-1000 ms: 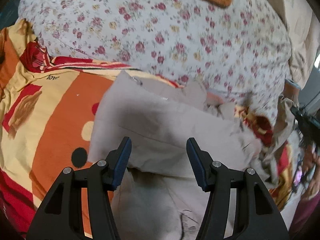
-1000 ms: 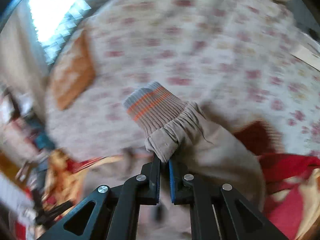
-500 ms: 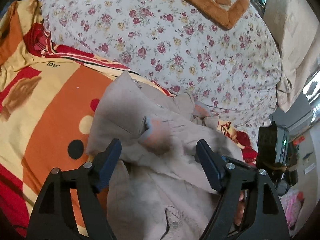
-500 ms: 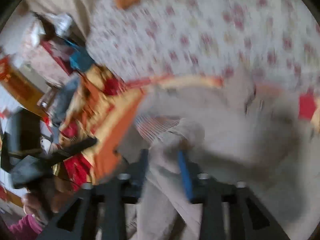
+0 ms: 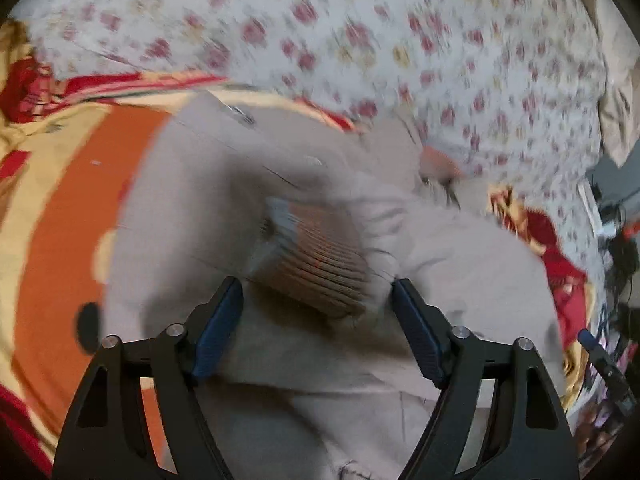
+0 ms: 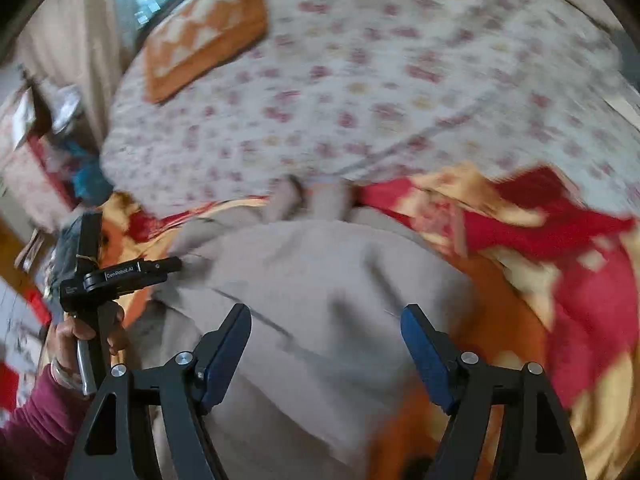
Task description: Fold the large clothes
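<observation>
A beige garment [image 5: 192,200] lies spread on an orange, yellow and red blanket [image 5: 60,220]. One sleeve is laid over its body, ending in a ribbed cuff [image 5: 316,264] with orange stripes. My left gripper [image 5: 316,300] hangs just over that cuff; its jaws are closing with the cuff between and slightly ahead of the tips, and the pads do not clearly press it. My right gripper [image 6: 326,332] hovers over the beige garment [image 6: 320,272], jaws opening, nothing between them. Both views are blurred.
A floral quilt [image 5: 360,40] is heaped behind the garment, with an orange patterned cushion [image 6: 204,32] on top. At the left of the right wrist view, a hand [image 6: 88,332] in a maroon sleeve holds the other gripper's handle. Clutter stands beyond the bed's edge [image 6: 48,152].
The right gripper carried the ribbed cuff across, let it go and opened wide. The cuff now lies on the garment's body. The left gripper widened, then narrowed, and dropped toward the cuff.
</observation>
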`<state>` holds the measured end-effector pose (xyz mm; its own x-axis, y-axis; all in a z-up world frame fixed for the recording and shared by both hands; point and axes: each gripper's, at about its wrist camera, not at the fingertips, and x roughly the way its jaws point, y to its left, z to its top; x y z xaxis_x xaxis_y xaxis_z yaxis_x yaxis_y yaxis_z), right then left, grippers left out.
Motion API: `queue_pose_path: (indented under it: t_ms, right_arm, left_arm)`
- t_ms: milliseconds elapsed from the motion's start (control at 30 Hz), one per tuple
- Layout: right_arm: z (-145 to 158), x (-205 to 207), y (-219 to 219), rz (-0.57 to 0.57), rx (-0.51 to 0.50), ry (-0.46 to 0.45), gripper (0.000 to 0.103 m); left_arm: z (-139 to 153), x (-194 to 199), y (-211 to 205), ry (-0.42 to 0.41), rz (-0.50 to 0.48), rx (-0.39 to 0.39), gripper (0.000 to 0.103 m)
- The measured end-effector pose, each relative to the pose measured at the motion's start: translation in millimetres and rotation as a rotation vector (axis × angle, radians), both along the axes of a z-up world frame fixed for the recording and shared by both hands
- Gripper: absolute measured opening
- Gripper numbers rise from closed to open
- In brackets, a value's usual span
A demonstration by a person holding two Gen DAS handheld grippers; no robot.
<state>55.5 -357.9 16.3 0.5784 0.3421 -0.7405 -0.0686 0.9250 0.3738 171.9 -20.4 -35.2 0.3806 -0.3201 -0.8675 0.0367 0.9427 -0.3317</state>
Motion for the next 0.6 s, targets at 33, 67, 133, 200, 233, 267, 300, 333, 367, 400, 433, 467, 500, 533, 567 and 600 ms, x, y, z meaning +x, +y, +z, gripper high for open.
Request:
queue_pose_path:
  t_ms: [33, 67, 133, 200, 233, 267, 300, 333, 367, 400, 433, 467, 500, 533, 567, 600]
  right_arm:
    - [-5, -4, -11, -0.024, 0.018, 0.018, 0.075]
    - [-12, -8, -21, -0.055, 0.038, 0.042, 0.075]
    - [-18, -11, -34, -0.091, 0.064, 0.064, 0.075]
    - [-24, -16, -41, -0.112, 0.091, 0.073, 0.075]
    - [-24, -17, -43, -0.114, 0.101, 0.074, 0.075]
    - [-25, -17, -43, -0.112, 0.107, 0.072, 0.075]
    - [-24, -17, -41, -0.107, 0.11, 0.069, 0.075]
    - [-24, -16, -39, -0.102, 0.109, 0.066, 0.075]
    - [-23, -16, -38, -0.101, 0.107, 0.064, 0.075]
    - [-24, -15, -37, -0.102, 0.109, 0.064, 0.077]
    - [-26, -14, -36, -0.106, 0.115, 0.066, 0.079]
    - [-29, -11, -36, -0.116, 0.129, 0.072, 0.082]
    - [-32, -10, -36, -0.126, 0.144, 0.076, 0.082]
    - [-35, -6, -36, -0.134, 0.166, 0.082, 0.082]
    - [-39, -3, -35, -0.139, 0.189, 0.091, 0.082]
    - [-44, 2, -34, -0.146, 0.214, 0.106, 0.082]
  left_arm:
    - [-4, 1, -7, 0.015, -0.025, -0.006, 0.034]
    - [-4, 1, -11, 0.024, -0.038, -0.003, 0.03]
    - [7, -1, -16, -0.024, -0.05, -0.001, 0.022]
    - [28, -3, -12, -0.084, -0.046, -0.018, 0.02]
    - [41, -4, -5, -0.113, -0.031, -0.049, 0.02]
    - [53, -5, 5, -0.141, -0.01, -0.08, 0.02]
    - [66, -7, 18, -0.173, 0.023, -0.106, 0.019]
    - [71, -7, 28, -0.19, 0.047, -0.113, 0.019]
    - [76, -8, 40, -0.204, 0.08, -0.109, 0.019]
    - [78, -8, 52, -0.207, 0.113, -0.089, 0.019]
    - [76, -9, 61, -0.201, 0.132, -0.075, 0.019]
    - [69, -9, 70, -0.183, 0.151, -0.063, 0.019]
    - [63, -9, 75, -0.164, 0.158, -0.058, 0.019]
    - [54, -9, 80, -0.136, 0.165, -0.056, 0.019]
    - [45, -10, 84, -0.111, 0.169, -0.051, 0.019]
    - [38, -11, 87, -0.098, 0.17, -0.048, 0.019]
